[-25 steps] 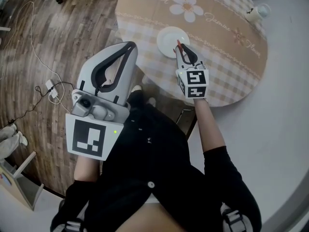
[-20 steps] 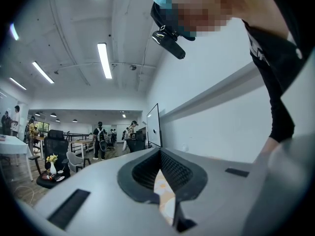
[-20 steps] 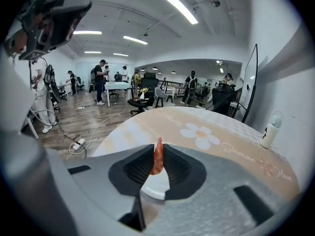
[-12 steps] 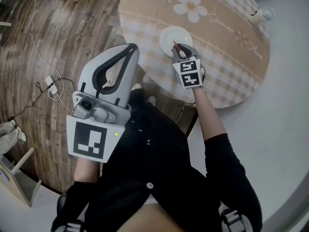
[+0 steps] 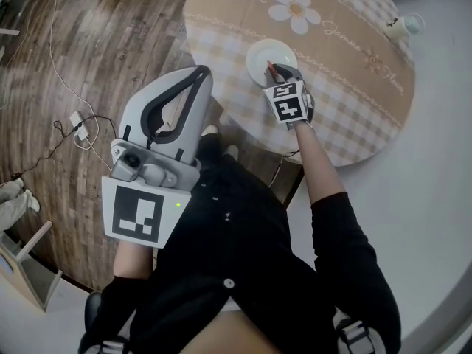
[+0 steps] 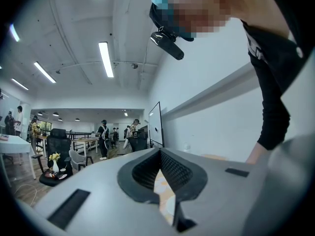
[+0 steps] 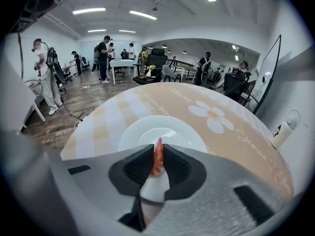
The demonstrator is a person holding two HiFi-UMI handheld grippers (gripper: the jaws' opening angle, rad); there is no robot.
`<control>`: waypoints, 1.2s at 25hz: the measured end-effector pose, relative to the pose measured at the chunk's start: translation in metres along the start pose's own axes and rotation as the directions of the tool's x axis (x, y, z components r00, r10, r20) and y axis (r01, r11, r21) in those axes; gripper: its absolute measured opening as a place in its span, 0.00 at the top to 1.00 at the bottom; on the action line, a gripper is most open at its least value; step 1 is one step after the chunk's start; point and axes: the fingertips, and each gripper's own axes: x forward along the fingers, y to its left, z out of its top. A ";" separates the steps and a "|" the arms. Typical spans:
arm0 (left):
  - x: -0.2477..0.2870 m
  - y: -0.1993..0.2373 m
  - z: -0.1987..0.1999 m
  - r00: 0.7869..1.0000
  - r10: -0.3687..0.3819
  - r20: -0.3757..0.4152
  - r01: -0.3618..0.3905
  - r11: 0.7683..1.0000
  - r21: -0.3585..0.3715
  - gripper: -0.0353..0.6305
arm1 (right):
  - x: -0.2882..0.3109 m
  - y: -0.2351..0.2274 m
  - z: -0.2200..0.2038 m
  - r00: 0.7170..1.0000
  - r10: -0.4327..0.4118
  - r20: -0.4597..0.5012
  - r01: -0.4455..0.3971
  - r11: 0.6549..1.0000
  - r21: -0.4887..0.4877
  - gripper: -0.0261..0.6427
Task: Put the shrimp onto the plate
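The right gripper (image 7: 157,155) pinches the orange shrimp (image 7: 158,157) between its jaws. The shrimp stands on end, and its pointed tip pokes out just past the jaw tips. Directly ahead of and beneath those jaws sits the white plate (image 7: 132,132), on the round table (image 7: 231,146) with its checked, flower-printed cloth. The shrimp hangs over the plate's near part; whether it touches the plate cannot be told. The left gripper (image 5: 198,72) is held off the table's edge over the wooden floor (image 5: 110,43), its jaw tips pressed together with nothing between them.
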 end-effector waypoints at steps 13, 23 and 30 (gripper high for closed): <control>-0.001 -0.001 -0.003 1.000 0.004 -0.005 -0.004 1.000 -0.001 0.94 | 0.009 -0.007 -0.006 0.999 0.030 -0.023 -0.027 0.992 0.120 0.87; -0.004 0.001 -0.002 1.000 0.009 -0.010 -0.009 1.000 0.009 0.94 | -0.009 -0.011 0.004 0.997 -0.032 0.064 0.021 0.985 0.169 0.94; -0.005 -0.003 -0.005 1.000 0.003 -0.018 -0.002 1.000 0.016 0.94 | -0.032 -0.009 0.012 0.989 -0.073 0.127 0.048 0.981 0.189 0.95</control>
